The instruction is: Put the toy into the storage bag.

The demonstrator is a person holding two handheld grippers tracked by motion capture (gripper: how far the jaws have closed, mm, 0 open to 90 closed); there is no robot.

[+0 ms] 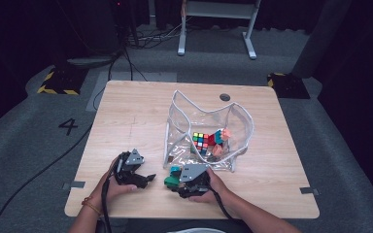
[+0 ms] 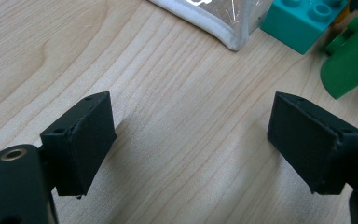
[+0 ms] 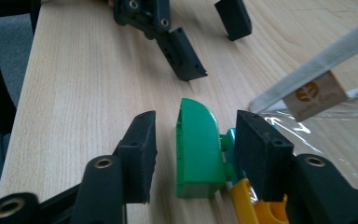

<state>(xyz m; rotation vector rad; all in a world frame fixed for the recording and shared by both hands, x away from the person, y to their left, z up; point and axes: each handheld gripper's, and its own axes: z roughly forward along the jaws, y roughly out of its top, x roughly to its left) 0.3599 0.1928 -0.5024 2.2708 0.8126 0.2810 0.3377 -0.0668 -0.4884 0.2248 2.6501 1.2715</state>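
While left tool (image 2: 191,140) gapes, right tool (image 3: 193,144) straddles green block (image 3: 198,149).

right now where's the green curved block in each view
High view: the green curved block lies low centre, just left of the right gripper.
Left gripper view: at the right edge, upper part, beside the teal brick.
Right gripper view: centre, between the open jaws.
Shared landmark: the clear bag's white-trimmed edge.
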